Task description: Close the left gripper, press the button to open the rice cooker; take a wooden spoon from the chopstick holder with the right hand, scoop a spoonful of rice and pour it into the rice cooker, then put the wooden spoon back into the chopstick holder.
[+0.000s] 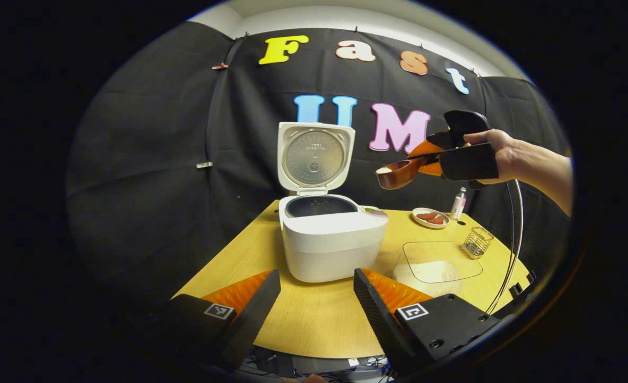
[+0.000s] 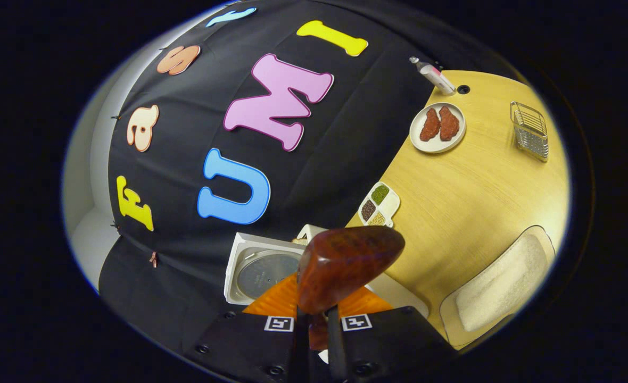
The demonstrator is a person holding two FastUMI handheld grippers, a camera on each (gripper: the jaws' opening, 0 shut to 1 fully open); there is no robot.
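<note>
Left gripper (image 1: 316,298) is sitting nearest the lens, fingers spread apart and grasping nothing, hovering low over the near edge of the table (image 1: 314,324), just in front of the rice cooker (image 1: 327,239). Cooker lid (image 1: 315,157) is standing upright, so the button press looks done; this hand is probably just keeping out of the way.

Right gripper (image 1: 455,154) is being held by a hand (image 1: 497,154) above and to the right of the cooker. In the right gripper view its fingers (image 2: 298,340) are clenching the handle of the wooden spoon (image 2: 346,263). Bowl is pointing toward the open pot with a little rice at its tip, kept roughly level, presumably to avoid spilling before the pour.

Rice tray (image 1: 441,263) and wire chopstick holder (image 1: 476,242) are sitting to the cooker's right; holder is awaiting the spoon's return.
</note>
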